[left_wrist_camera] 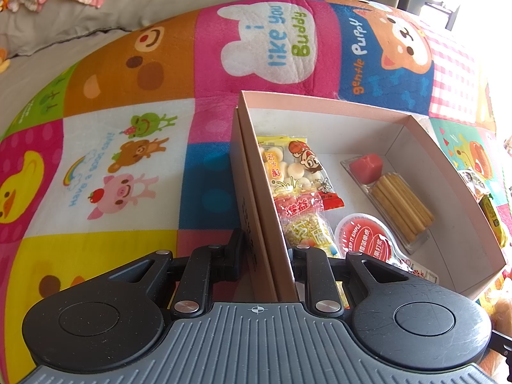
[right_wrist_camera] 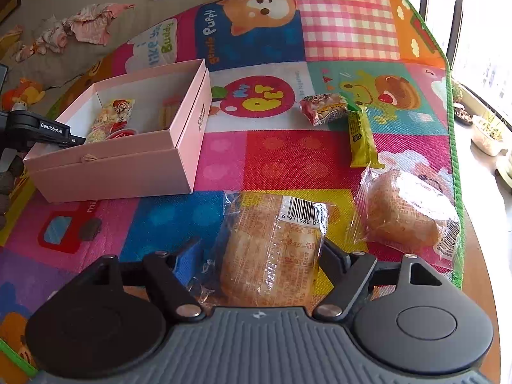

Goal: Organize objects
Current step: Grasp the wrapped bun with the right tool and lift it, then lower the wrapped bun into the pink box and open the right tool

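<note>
Your left hand-held gripper (left_wrist_camera: pixel 267 252) is pinched on the near wall of the pink box (left_wrist_camera: pixel 320 108), one finger outside and one inside, so any twist there can tip or drag the box and shift the snacks already lying in it: the biscuit packet (left_wrist_camera: pixel 294 166), the puffed-rice packet (left_wrist_camera: pixel 307 224), the jelly cup (left_wrist_camera: pixel 364 236) and the tray of stick biscuits (left_wrist_camera: pixel 400 204).

Your right hand-held gripper (right_wrist_camera: pixel 259 256) stands wide, its fingers either side of the wrapped bread (right_wrist_camera: pixel 272 249) straight ahead of it and not yet pressing. The bread looks soft and its film slick, so a hard close could crush it, and a close on loose film alone could let it slide out on the way to the box, which sits ahead and to the left of that gripper.

The second wrapped bun (right_wrist_camera: pixel 403 220) lies just to the right; a wide swing could knock it off the mat's edge.
</note>
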### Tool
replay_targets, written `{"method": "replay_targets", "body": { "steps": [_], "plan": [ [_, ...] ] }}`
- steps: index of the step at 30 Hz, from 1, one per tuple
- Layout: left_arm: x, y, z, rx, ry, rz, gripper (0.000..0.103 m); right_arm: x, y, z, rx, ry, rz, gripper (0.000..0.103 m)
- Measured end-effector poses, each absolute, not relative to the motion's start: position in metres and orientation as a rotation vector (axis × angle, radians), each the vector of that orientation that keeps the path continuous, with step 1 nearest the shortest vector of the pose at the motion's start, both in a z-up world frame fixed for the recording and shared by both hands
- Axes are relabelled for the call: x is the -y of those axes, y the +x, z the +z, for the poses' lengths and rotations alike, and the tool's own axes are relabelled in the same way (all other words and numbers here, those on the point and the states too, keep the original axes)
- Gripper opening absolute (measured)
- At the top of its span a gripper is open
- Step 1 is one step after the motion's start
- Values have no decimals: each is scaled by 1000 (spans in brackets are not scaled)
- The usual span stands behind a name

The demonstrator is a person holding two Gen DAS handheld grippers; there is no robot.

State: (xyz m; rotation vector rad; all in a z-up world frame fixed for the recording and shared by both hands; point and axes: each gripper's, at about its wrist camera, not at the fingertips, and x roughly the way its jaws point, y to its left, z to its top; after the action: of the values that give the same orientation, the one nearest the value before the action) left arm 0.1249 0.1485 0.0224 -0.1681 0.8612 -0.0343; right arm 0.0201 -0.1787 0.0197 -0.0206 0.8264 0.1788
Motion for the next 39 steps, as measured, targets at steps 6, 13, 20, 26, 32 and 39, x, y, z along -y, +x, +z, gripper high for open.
{"method": "replay_targets", "body": {
  "steps": [6,13,20,26,32,39],
  "plan": [
    [-149,125,22,-861,-169,-34,23,179,16,23,-843,-29,204,63],
    [-149,125,22,-861,-173,-34,23,175,-4,33,-903,-6,320,55],
    [-149,125,22,-862,-174,-33,23,172,-19,57,-875,12,374,54],
    [-149,127,22,-869,-172,-26,22,177,-22,86,-818,8,413,54],
    [-147,127,22,-870,-170,-18,22,160,-1,118,-751,-1,476,54],
    [-150,126,21,-864,-181,-26,21,108,78,139,-707,-11,539,54]
  ]
}}
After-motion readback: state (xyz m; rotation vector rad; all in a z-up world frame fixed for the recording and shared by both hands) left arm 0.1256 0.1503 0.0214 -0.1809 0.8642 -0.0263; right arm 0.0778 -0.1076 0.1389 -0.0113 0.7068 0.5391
